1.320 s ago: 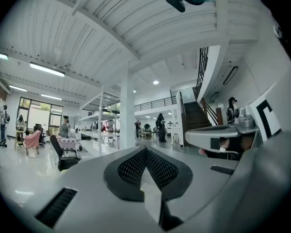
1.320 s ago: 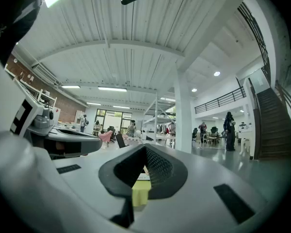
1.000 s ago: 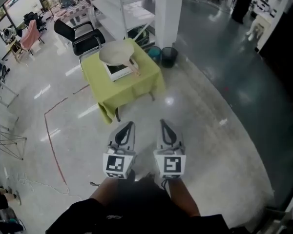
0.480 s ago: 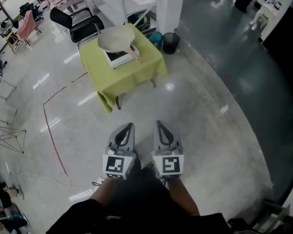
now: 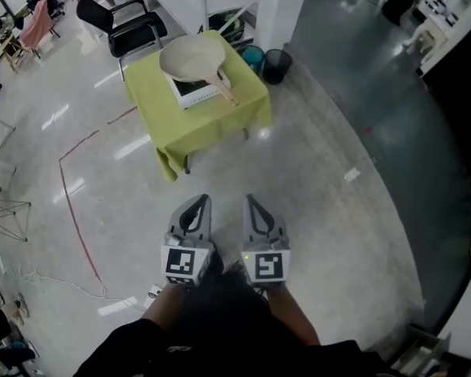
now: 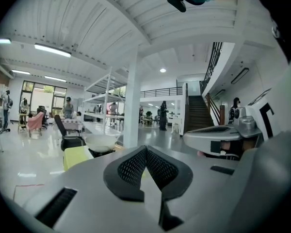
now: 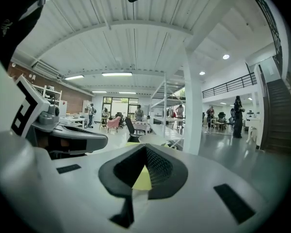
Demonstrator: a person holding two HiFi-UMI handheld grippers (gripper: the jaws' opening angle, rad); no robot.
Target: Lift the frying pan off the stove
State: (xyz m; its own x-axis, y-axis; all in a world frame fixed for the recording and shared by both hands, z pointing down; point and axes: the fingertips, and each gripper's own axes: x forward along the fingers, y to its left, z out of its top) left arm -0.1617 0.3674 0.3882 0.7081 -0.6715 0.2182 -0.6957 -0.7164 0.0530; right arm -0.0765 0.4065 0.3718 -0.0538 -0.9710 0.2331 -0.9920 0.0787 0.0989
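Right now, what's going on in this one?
A person stands on the open floor holding the left gripper and the right gripper side by side in front of them, both shut and empty. Well ahead of them, the frying pan sits on the stove, on a small table with a green cloth, its handle towards the person. Nothing has been touched yet.

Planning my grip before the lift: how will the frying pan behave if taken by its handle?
The frying pan looks a hard, smooth shell, probably rigid. Its wide bowl dwarfs the slim handle, so it will likely droop bowl-down. It overhangs the stove, so nudges may tip it.
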